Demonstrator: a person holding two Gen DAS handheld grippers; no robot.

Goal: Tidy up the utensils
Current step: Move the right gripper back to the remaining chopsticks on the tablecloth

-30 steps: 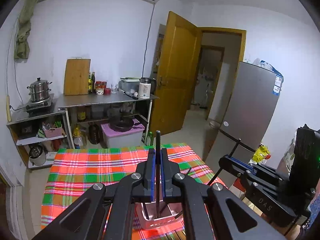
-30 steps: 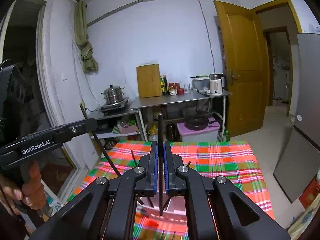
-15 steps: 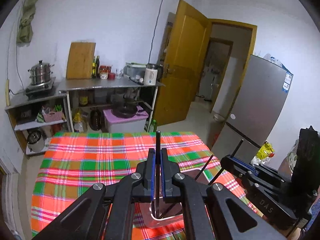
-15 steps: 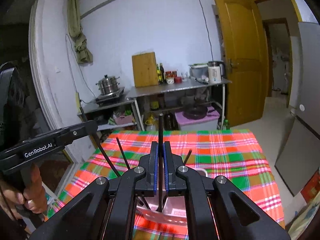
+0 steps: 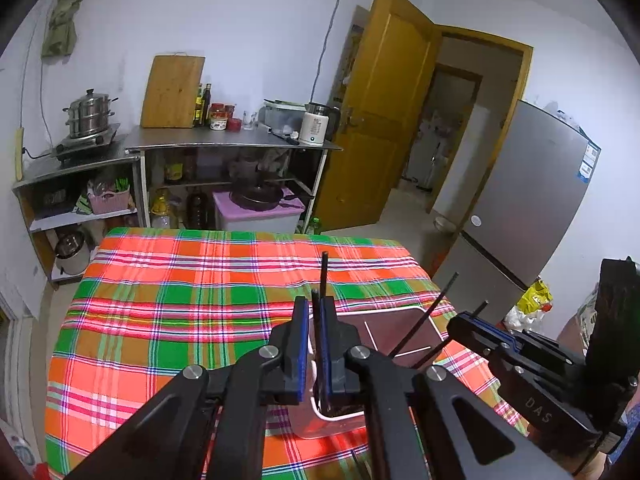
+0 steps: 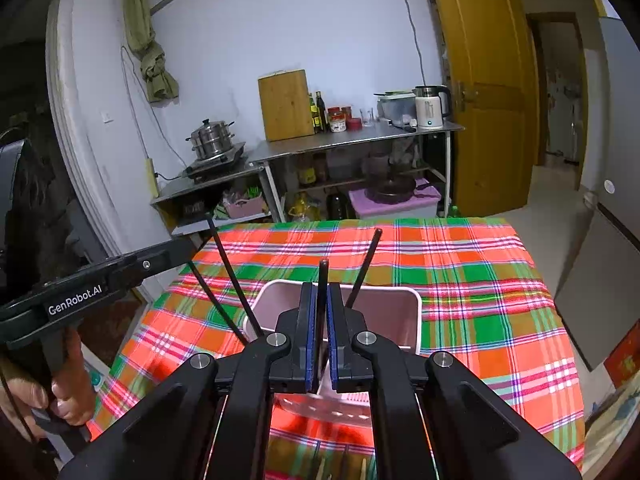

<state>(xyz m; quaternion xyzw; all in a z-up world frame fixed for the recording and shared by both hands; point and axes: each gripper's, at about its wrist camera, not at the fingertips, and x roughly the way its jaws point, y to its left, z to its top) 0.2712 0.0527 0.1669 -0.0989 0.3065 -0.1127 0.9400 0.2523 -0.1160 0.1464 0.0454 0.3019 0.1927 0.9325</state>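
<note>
A pale pink plastic holder (image 6: 396,312) stands on the plaid tablecloth (image 6: 460,264); it also shows in the left wrist view (image 5: 396,316). My right gripper (image 6: 321,300) is shut on a black chopstick (image 6: 322,276) that points down into the holder. My left gripper (image 5: 316,312) is shut on another black chopstick (image 5: 324,276), its lower end inside the holder. More black chopsticks (image 6: 366,264) lean in the holder. The left gripper (image 6: 168,256) shows from the side in the right wrist view. The right gripper (image 5: 472,322) shows at the right in the left wrist view.
Beyond the table stand a steel counter (image 5: 224,144) with cutting board, bottles and kettle, a stove shelf with a steamer pot (image 5: 90,114), a wooden door (image 5: 384,120) and a grey fridge (image 5: 532,196). More utensils (image 6: 320,468) lie at the table's near edge.
Both grippers have come down towards the holder with their chopsticks. The chopstick tips now sit lower inside the holder and the table fills more of both views.
</note>
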